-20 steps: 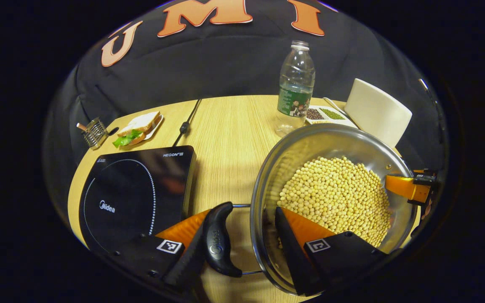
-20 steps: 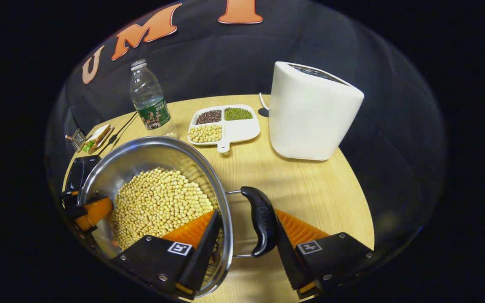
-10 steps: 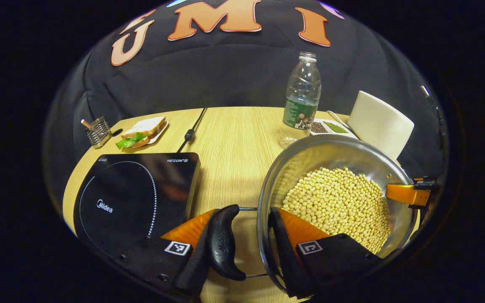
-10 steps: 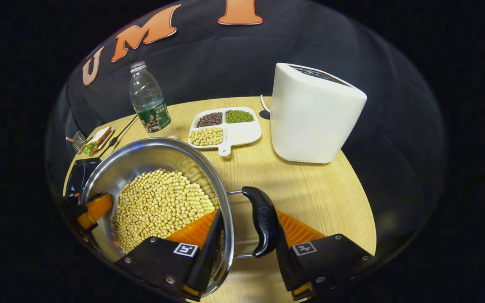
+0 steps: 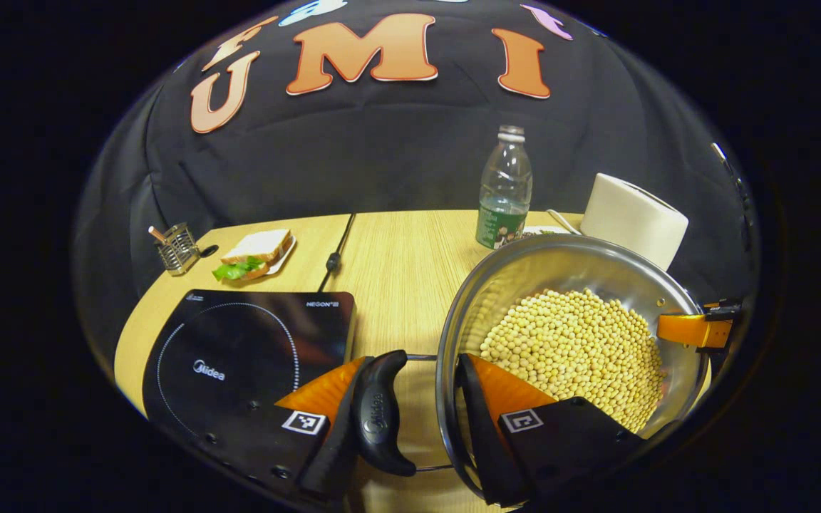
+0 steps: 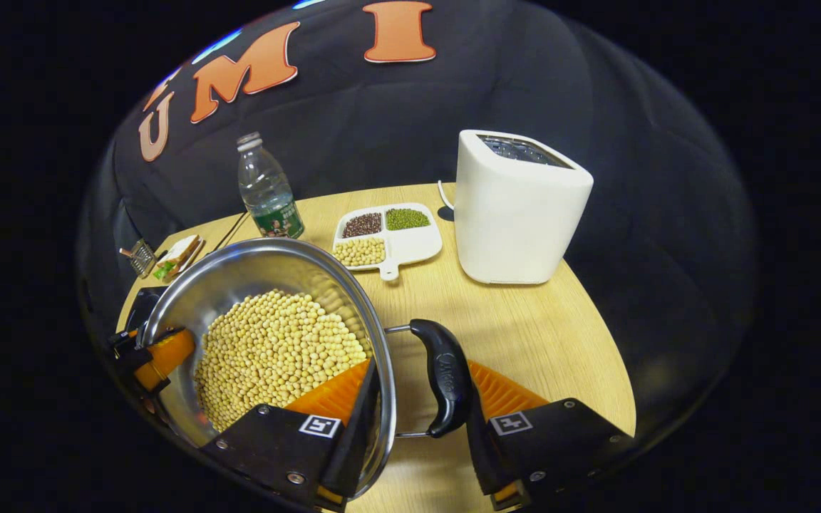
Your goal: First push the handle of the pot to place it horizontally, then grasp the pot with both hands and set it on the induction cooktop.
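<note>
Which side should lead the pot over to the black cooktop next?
Left, probably. The left hand-held gripper holds the pot by the handle nearest the cooktop. The right hand-held gripper holds the far handle, beside the toaster.

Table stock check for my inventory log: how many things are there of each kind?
Cookware: 1, pot
Appliances: 2, cooktop, toaster
Food items: 2, sandwich, divided bean tray
Bottles: 1, bottle
Wire holders: 1, holder
Total: 7
</note>
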Demonstrator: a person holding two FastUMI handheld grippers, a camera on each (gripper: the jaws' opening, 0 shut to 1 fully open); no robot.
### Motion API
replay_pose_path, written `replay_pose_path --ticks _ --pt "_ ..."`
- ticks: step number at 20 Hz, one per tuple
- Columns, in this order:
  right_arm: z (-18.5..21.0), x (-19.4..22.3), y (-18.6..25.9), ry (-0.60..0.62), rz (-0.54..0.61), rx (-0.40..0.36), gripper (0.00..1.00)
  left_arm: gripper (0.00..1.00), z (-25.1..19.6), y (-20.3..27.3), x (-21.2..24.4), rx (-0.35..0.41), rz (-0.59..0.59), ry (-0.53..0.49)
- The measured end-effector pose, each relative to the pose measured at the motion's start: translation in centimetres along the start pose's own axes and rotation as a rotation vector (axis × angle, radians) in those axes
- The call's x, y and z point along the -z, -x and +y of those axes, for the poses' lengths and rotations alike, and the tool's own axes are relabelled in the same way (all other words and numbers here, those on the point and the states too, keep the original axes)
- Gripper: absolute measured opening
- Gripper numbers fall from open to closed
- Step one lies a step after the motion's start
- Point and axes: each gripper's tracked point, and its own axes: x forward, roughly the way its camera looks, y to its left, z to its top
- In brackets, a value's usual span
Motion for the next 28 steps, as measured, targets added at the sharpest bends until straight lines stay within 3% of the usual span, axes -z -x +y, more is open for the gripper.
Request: replay_pose_path --ticks 8,9,10,16,17,18,22,23,28 --pt "4.4 -0.5 4.3 0.037 -0.042 -0.044 0.61 0.72 5.3 4.3 -2.0 -0.024 -0.035 0.009" --pt "5.2 -0.7 4.7 0.044 -0.049 -0.046 0.57 0.75 6.1 4.7 -2.1 -0.028 -0.039 0.014" --pt "5.7 -0.8 5.2 0.052 -0.058 -0.049 0.61 0.75 6.9 5.1 -2.1 -0.031 -0.041 0.022" --pt "10.5 -1.1 6.6 0.074 -0.072 -0.078 0.61 0.75 12.0 7.8 -2.6 -0.059 -0.062 0.022" --pt "11.2 -1.1 7.0 0.078 -0.074 -0.083 0.57 0.75 12.9 8.2 -2.7 -0.065 -0.067 0.02" --pt "12.0 -1.1 7.4 0.082 -0.077 -0.088 0.61 0.75 13.7 8.7 -2.8 -0.07 -0.07 0.021" --pt "14.9 -1.5 8.4 0.097 -0.091 -0.104 0.61 0.72 16.3 10.2 -3.3 -0.086 -0.081 0.029" --pt "15.6 -1.5 8.6 0.098 -0.09 -0.107 0.57 0.75 17.0 10.4 -3.3 -0.09 -0.078 0.03" --pt "19.3 -1.9 9.2 0.116 -0.111 -0.123 0.61 0.74 21.0 11.5 -3.3 -0.102 -0.083 0.055"
